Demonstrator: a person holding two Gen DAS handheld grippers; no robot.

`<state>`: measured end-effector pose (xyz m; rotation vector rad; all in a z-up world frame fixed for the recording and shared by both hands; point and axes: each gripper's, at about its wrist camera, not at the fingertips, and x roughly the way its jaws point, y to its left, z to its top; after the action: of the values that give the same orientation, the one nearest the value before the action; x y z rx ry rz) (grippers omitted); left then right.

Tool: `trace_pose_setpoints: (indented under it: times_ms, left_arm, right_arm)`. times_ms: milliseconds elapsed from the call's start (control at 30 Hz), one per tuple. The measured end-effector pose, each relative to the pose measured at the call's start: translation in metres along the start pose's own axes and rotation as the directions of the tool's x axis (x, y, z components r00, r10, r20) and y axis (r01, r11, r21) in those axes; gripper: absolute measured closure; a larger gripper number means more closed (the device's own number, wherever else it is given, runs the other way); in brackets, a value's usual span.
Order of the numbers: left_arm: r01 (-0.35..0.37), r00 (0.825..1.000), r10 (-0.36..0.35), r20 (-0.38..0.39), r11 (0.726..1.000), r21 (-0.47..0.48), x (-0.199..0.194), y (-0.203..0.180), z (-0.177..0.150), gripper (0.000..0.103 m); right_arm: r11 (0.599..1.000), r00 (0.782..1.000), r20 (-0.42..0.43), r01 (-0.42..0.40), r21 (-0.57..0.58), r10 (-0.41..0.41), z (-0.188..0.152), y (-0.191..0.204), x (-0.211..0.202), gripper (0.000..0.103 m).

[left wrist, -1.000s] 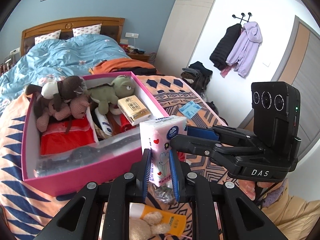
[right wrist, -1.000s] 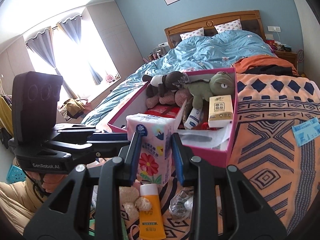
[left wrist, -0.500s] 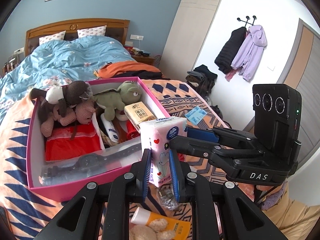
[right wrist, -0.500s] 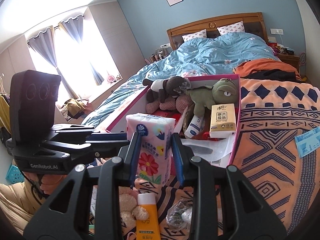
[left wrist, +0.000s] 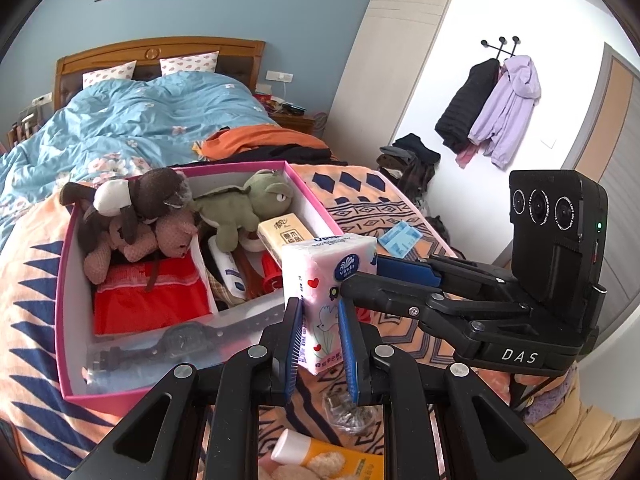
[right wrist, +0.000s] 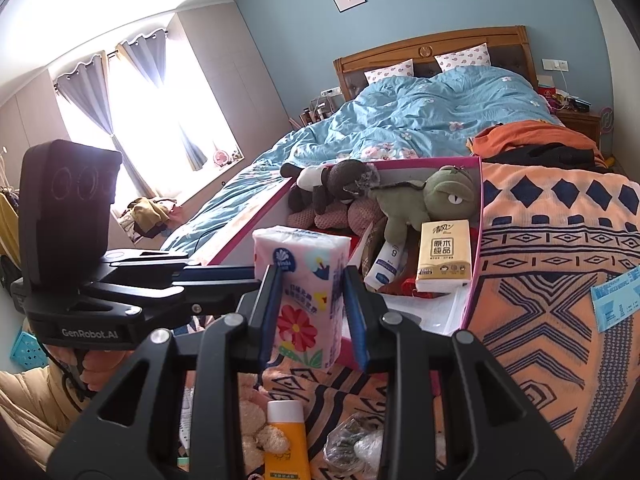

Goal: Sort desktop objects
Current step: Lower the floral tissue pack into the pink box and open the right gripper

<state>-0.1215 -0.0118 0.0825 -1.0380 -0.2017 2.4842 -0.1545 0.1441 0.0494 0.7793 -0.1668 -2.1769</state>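
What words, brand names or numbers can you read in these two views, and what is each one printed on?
"DAS": side of the right tool.
"GenRobot.AI": side of the left tool.
"Vinda": blue badge on the pink flowered tissue pack that both tools grip.
"9": white tube with blue label in the pink box.
Chinese characters on the beige tissue pack, the pink pack's small print and the yellow tube: too small to read.
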Motion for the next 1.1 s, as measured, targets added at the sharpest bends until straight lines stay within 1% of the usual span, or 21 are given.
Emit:
trace_pose_setpoints:
  times_ms: [467, 1100]
  left_arm:
    - [-0.019, 1.000, 0.019, -0.008, 1.000, -0.025, 0.016, 0.016, 0.017, 0.085]
    - [-0.044, 0.998, 0.040, -0.043, 0.996, -0.077, 0.043, 0.036, 0.025, 0.087]
  right_arm:
    - [1.000, 1.000, -0.016, -0.013, 0.012, 0.013, 0.015, -0.015, 0.018, 0.069]
    - [1.000, 0.997, -0.076, 0.015, 0.025, -0.013, 0.022, -0.033, 0.050, 0.069]
